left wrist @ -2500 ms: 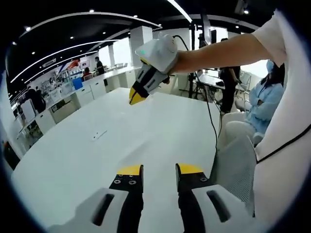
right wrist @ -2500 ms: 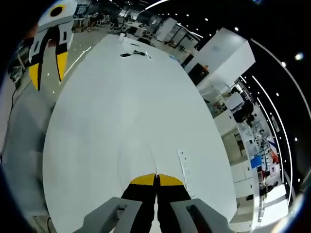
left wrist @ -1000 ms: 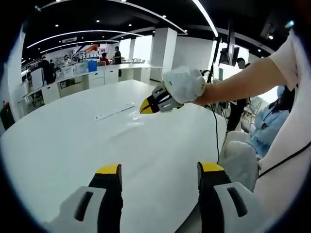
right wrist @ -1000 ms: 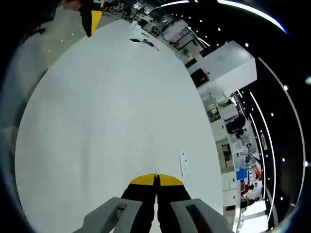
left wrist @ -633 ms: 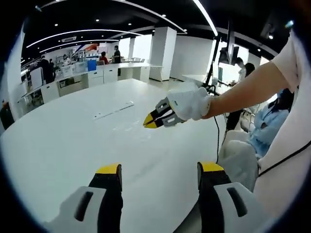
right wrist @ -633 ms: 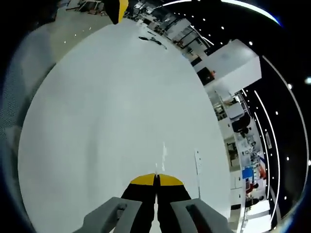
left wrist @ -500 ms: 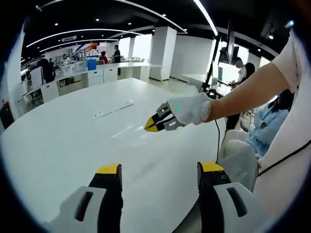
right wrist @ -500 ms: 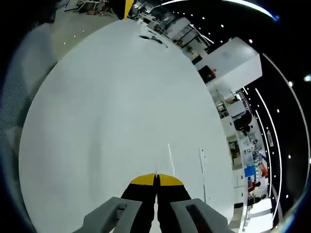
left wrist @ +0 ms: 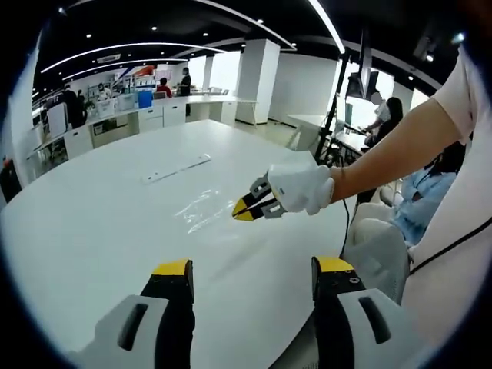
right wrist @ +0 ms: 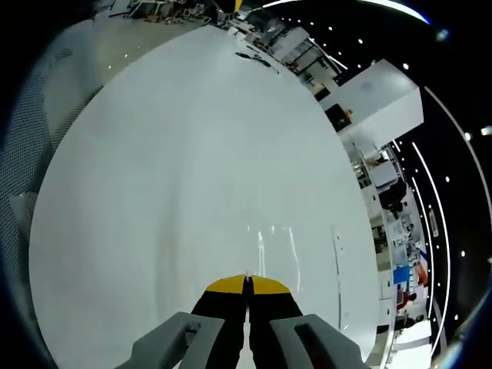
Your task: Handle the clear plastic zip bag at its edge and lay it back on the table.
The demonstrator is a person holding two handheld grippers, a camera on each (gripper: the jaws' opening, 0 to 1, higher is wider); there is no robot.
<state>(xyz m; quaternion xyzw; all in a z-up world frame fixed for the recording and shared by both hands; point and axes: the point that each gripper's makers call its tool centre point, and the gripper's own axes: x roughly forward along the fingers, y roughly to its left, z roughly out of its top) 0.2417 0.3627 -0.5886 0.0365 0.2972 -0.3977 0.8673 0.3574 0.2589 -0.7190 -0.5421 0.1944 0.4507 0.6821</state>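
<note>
The clear plastic zip bag (left wrist: 201,210) lies crinkled on the white table (left wrist: 92,231), a little past the middle in the left gripper view. My right gripper (left wrist: 244,210), held in a white-gloved hand (left wrist: 298,187), comes in from the right, low over the table, with its yellow tips shut on the bag's near edge. In the right gripper view the shut jaws (right wrist: 247,285) point along the tabletop, and faint glints of the bag (right wrist: 270,244) spread just ahead of them. My left gripper (left wrist: 252,269) hangs open over the near table edge, nothing between its jaws.
A white strip (left wrist: 175,169) lies on the table beyond the bag, also seen as a thin strip (right wrist: 337,257) in the right gripper view. Black cables (right wrist: 257,57) lie at the table's far end. A mesh chair (left wrist: 377,261) stands by the table's edge; people sit and stand behind.
My right gripper, shut throughout, has come down from above the table to just over its surface, and the bag has settled flat. The left gripper has stayed open.
</note>
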